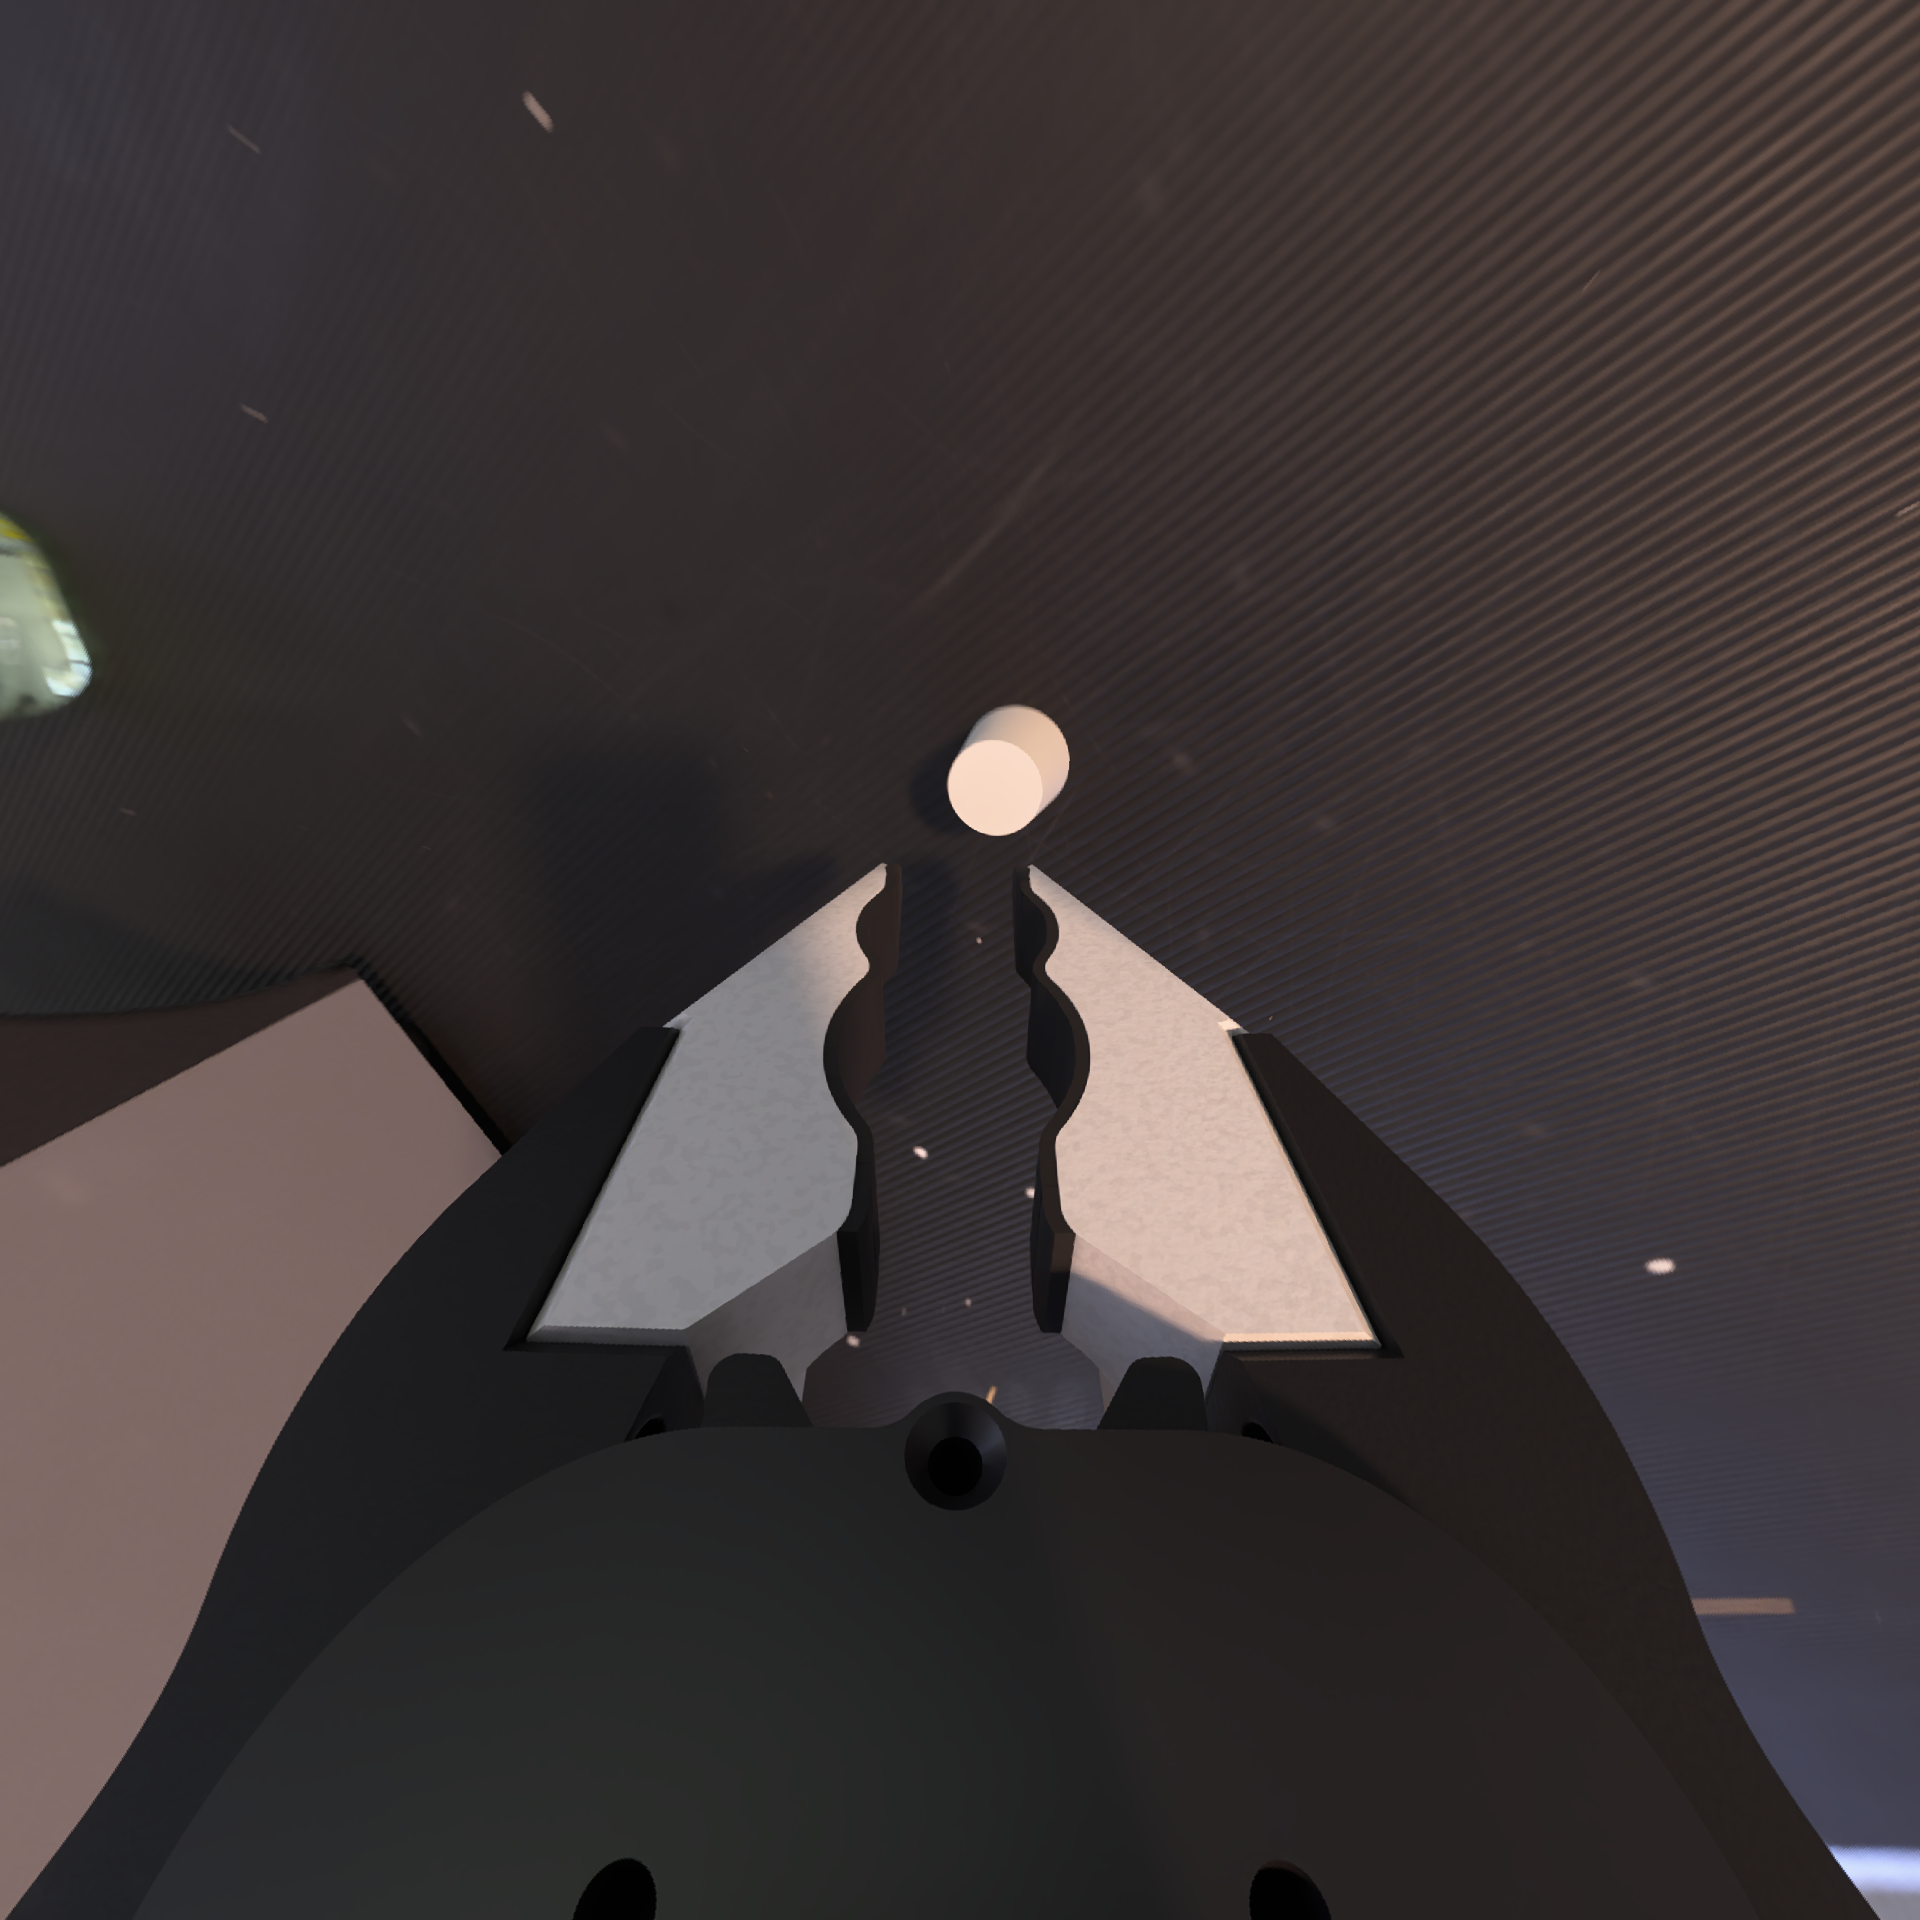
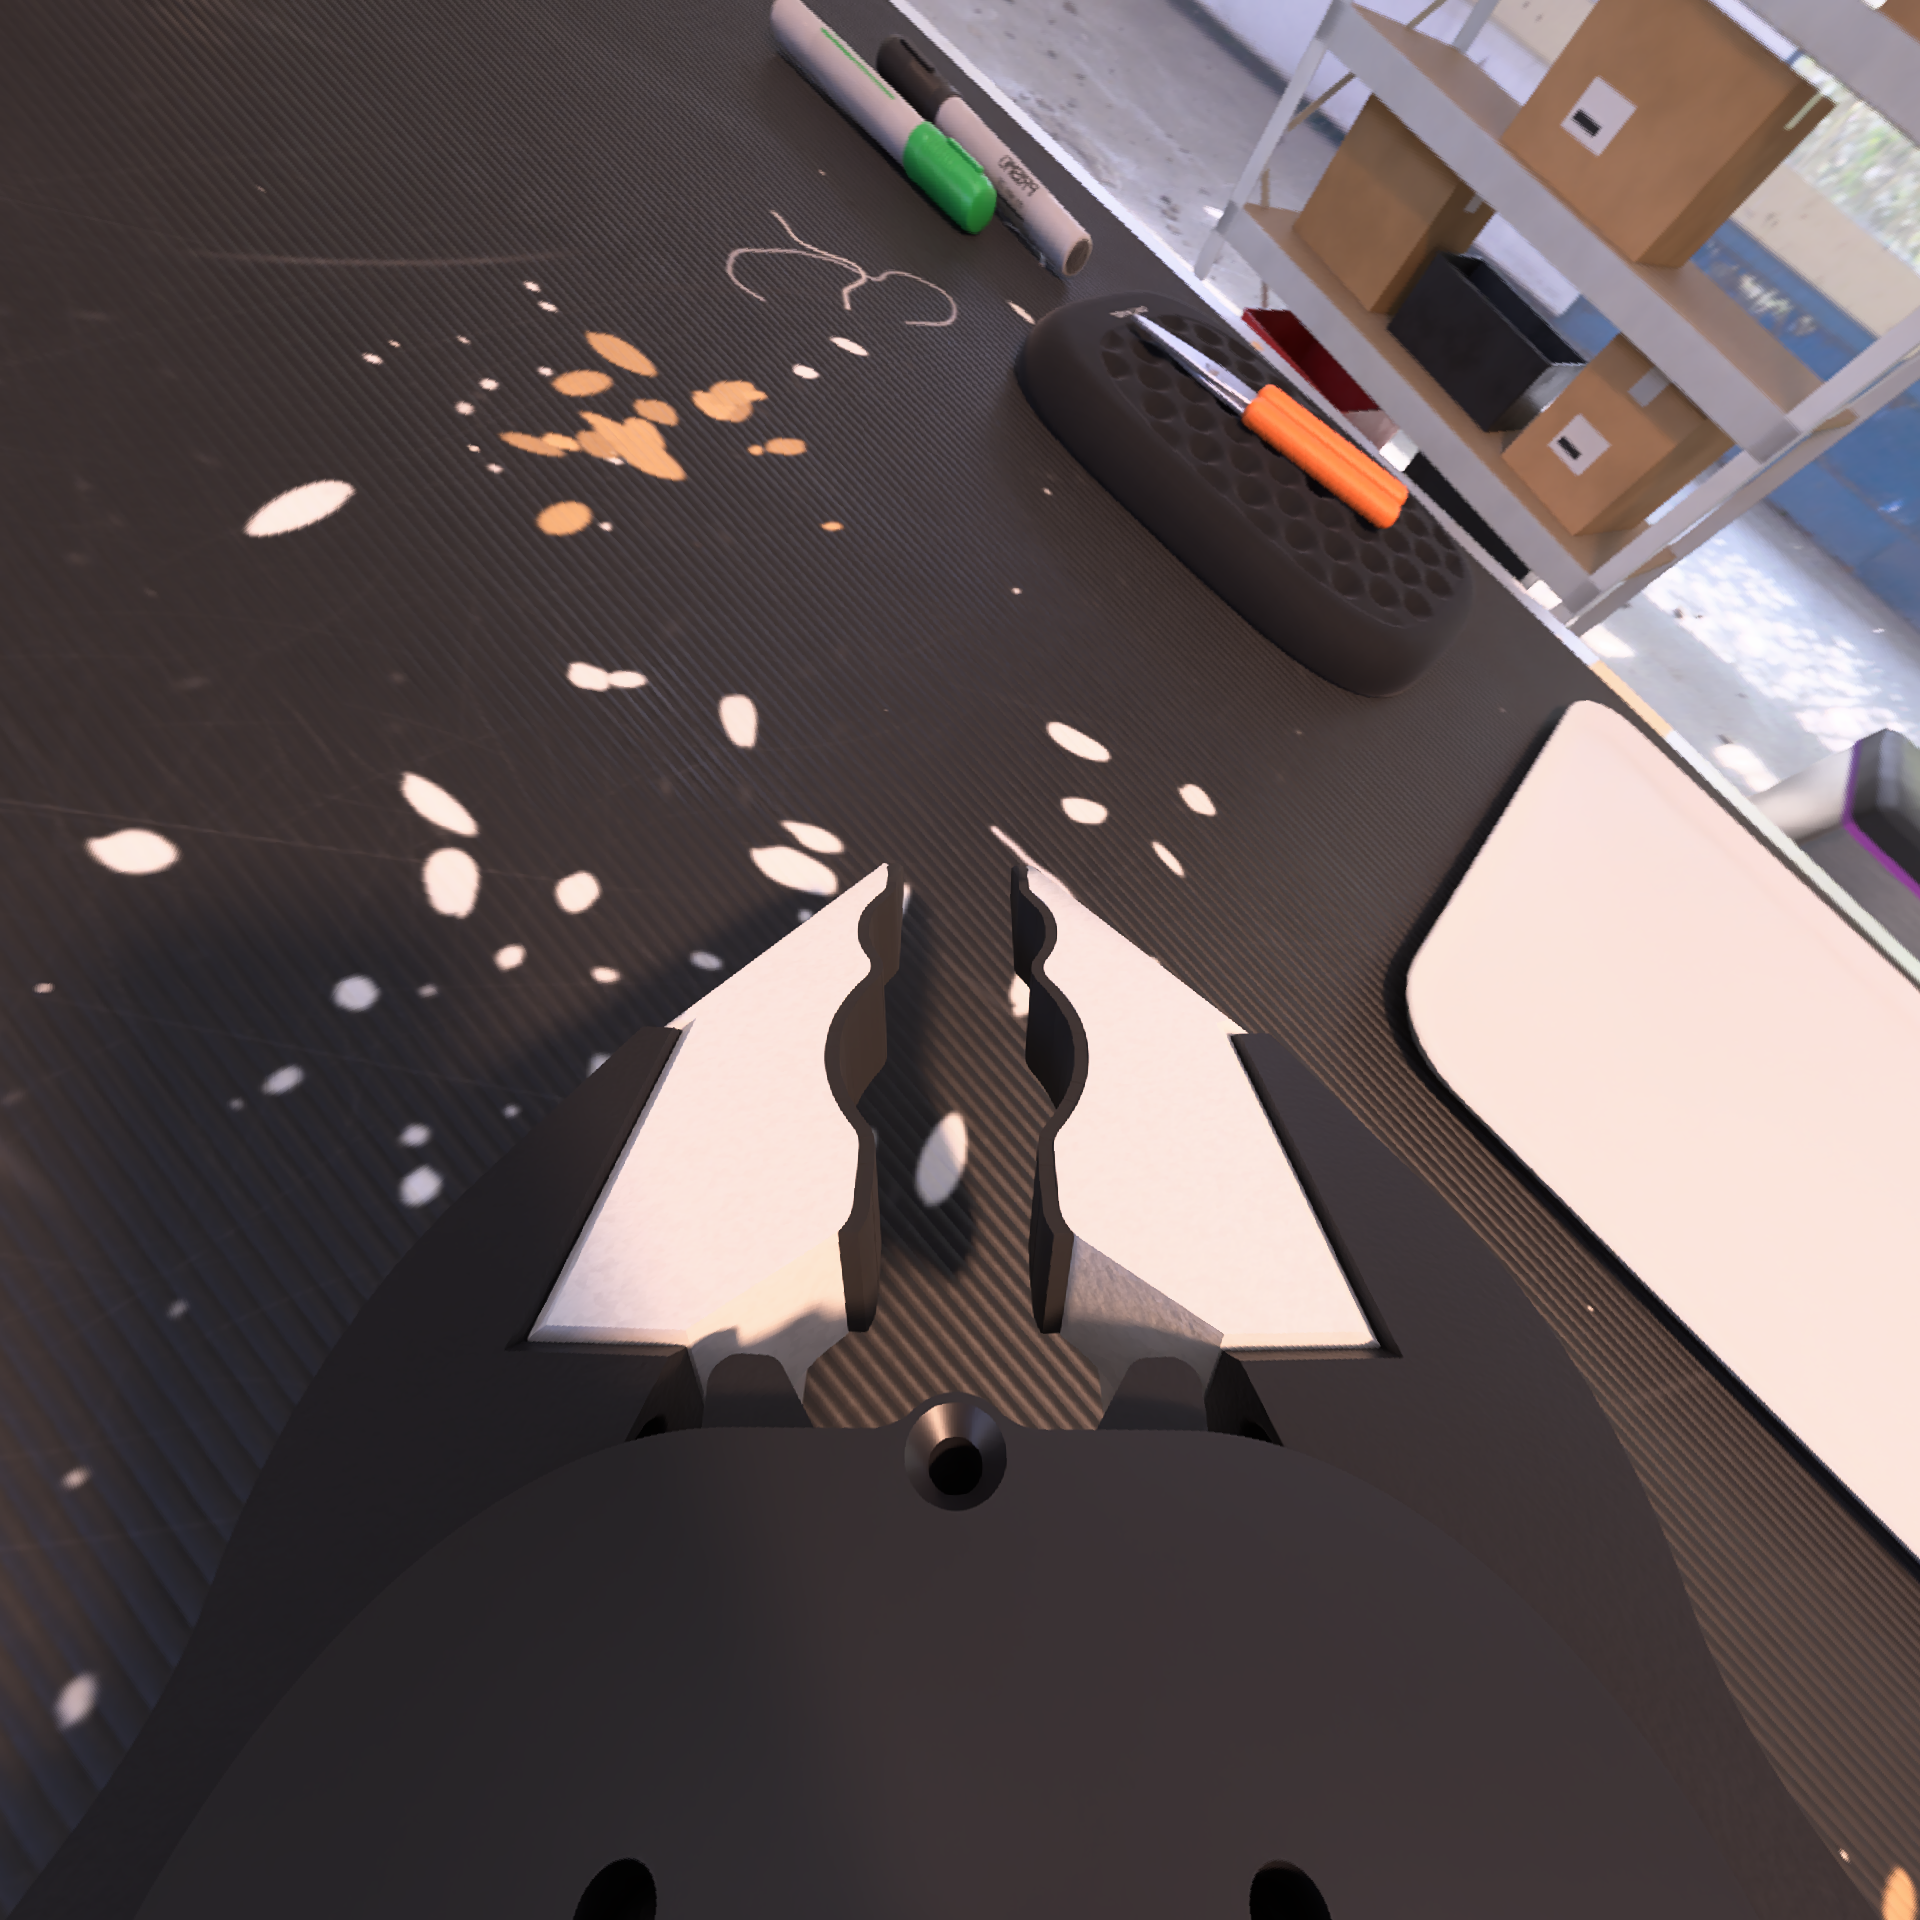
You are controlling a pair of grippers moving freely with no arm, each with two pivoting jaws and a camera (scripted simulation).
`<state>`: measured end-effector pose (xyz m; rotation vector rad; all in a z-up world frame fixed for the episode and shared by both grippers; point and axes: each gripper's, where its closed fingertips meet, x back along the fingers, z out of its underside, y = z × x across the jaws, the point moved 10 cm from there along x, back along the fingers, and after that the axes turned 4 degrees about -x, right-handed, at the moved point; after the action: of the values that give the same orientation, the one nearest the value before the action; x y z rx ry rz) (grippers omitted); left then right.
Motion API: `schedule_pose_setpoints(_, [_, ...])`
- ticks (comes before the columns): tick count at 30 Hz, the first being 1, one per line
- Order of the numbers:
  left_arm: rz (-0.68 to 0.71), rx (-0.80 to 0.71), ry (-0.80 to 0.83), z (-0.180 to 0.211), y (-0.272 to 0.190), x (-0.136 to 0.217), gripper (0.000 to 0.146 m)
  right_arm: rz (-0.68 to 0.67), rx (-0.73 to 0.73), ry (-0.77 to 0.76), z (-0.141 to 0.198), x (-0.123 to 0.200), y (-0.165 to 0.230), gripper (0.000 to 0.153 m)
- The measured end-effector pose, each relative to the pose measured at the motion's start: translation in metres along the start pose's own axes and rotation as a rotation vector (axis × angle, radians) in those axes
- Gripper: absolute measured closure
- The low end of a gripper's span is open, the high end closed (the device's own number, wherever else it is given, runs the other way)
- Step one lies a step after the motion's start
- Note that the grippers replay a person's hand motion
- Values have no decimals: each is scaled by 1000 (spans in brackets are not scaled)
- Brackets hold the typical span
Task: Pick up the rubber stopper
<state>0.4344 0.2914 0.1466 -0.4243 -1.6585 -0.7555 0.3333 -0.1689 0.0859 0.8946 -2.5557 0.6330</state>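
Work mat (image 2: 312,665): dark, finely ribbed, covered the table in both views; spattered with white and orange paint flecks, with one thin white scribble near the markers.

Shelving unit (image 2: 1558,270): pale metal frame beyond the table edge, upper right of the right wrist view, carrying cardboard boxes (image 2: 1652,125) and a black bin (image 2: 1475,343).

White tray (image 2: 1683,1039): flat, round-cornered, lay on the mat to the right of the right gripper, near the table edge.

Pale slab (image 1: 187,1299): flat, lower left of the left wrist view, beside the left gripper; kind uncertain.

Left gripper (image 1: 956,871): jaws stood a little apart, empty, tips pointing at the stopper with bare mat between.

Right gripper (image 2: 954,871): jaws a little apart, empty, over flecked mat.

Black honeycomb holder (image 2: 1247,499): oval, on the mat well ahead and right of the right gripper, bearing an orange-handled tool (image 2: 1320,452) with a metal blade laid across its top.

Two markers (image 2: 935,135): side by side at the far edge, one with a green cap.

Rubber stopper (image 1: 1006,771): small, pale, lay on its side on the mat just beyond the left gripper's tips, slightly right of centre, round end toward the camera. Nothing stood between it and the jaws.
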Motion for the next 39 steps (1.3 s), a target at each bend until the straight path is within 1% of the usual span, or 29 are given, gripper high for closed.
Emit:
schedule_pose_setpoints(1, [20,-15,68,-4,0,-9,123,13,5,0,1,0,-1,133])
schedule_pose_setpoints(2, [42,-31,102,-7,0,-14,120,20,9,4,1,-1,-1,133])
schedule_pose_setpoints(6, [72,-13,123,-11,0,-26,115,4,18,42,2,-5,-1,133])
schedule_pose_setpoints(9, [97,21,114,-12,2,-31,119,-19,19,71,3,-8,-2,131])
schedule_pose_setpoints(10, [105,8,130,-12,1,-32,125,-22,23,79,3,-8,-1,131])
schedule_pose_setpoints(11, [109,-8,128,-13,0,-32,126,-24,32,88,4,-9,0,131])
schedule_pose_setpoints(15, [141,-59,47,-13,-3,-21,126,-12,79,106,4,-11,4,131])
schedule_pose_setpoints(18, [126,-52,-91,-14,-1,-1,126,-7,77,96,4,-10,4,131])
schedule_pose_setpoints(20, [145,-71,-237,-14,0,14,126,-2,68,85,4,-9,3,130])
schedule_pose_setpoints(22, [230,-108,-460,-15,1,31,126,1,57,74,3,-7,1,128])
schedule_pose_setpoints(23, [312,-146,-613,-15,1,41,126,8,52,65,1,-6,0,127])
schedule_pose_setpoints(24, [427,-199,-789,-13,2,51,126,21,48,51,-1,-4,-1,126])
schedule_pose_setpoints(27, [790,-399,-1414,-2,5,77,126,47,17,-5,-8,0,-3,125])
schedule_pose_setpoints(28, [883,-445,-1605,2,7,83,126,43,4,-17,-10,1,-3,124])
schedule_pose_setpoints(29, [947,-472,-1764,5,9,87,126,35,-5,-26,-13,1,-1,124])
schedule_pose_setpoints(30, [1002,-482,-1888,8,10,90,126,28,-7,-35,-15,0,1,124])
schedule_pose_setpoints(32, [1142,-513,-2029,10,11,90,126,23,15,-36,-19,-2,6,123])
schedule_pose_setpoints(34, [1232,-495,-2128,7,10,88,126,28,58,-20,-21,-3,11,122])
schedule_pose_setpoints(37, [1369,-439,-2212,0,9,86,126,38,116,12,-21,-4,16,121])
schedule_pose_setpoints(39, [1444,-411,-2257,-2,8,85,126,38,125,15,-20,-3,18,120])
